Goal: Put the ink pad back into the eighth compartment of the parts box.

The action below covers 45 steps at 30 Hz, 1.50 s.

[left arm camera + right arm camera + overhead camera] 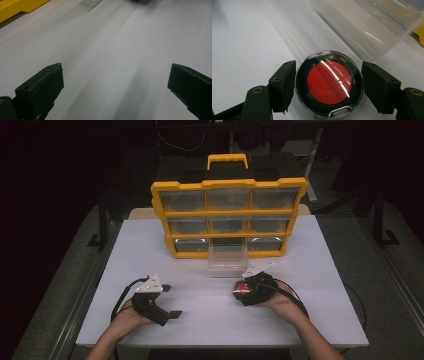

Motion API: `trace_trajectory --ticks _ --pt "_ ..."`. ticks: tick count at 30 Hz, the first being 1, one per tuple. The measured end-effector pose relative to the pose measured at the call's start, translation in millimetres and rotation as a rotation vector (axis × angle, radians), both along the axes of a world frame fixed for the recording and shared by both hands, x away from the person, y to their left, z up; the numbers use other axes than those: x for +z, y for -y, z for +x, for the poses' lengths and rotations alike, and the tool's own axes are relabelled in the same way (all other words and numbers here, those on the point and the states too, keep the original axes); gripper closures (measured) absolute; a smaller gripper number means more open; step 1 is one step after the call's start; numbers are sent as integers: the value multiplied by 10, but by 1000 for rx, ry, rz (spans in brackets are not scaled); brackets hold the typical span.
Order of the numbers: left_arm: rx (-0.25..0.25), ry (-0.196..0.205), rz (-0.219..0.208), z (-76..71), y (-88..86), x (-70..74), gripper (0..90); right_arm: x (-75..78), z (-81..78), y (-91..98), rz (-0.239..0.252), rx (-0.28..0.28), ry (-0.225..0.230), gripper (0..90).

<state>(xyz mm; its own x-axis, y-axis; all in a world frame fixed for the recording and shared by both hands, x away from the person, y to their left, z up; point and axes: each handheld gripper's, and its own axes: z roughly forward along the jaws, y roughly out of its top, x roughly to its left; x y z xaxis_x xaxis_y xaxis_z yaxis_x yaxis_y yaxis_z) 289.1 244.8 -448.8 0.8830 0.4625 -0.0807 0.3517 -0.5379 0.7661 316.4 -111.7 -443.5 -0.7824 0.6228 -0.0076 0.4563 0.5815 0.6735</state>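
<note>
A round black compact with a red centre under a clear lid (329, 83) sits between the jaws of my right gripper (329, 80), which is shut on it from both sides. From above, the compact (242, 288) and right gripper (242, 289) are low over the white table (310, 270), just in front of a clear drawer (227, 260) pulled out of the bottom middle slot of a yellow organizer (229, 215). The clear drawer (367, 27) lies just beyond the compact. My left gripper (171, 301) rests at the front left, open, with bare table between its jaws (115, 82).
The organizer has three rows of clear drawers, a yellow handle on top and a black body behind. A yellow corner (17, 8) of it shows at the far left of the left gripper view. Cables trail from both grippers toward the table's front edge.
</note>
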Motion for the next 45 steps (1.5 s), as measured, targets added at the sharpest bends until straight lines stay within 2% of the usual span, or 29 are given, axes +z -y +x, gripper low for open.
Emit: trace_trajectory --ticks 22,35,45 --pt "2 3 2 1 -13 1 0 70 35 260 -9 -54 2 288" --pt "2 4 3 2 -12 -1 0 161 65 375 -1 -63 2 288" --pt "2 4 3 1 -8 -1 0 250 65 409 -6 -49 -4 288"
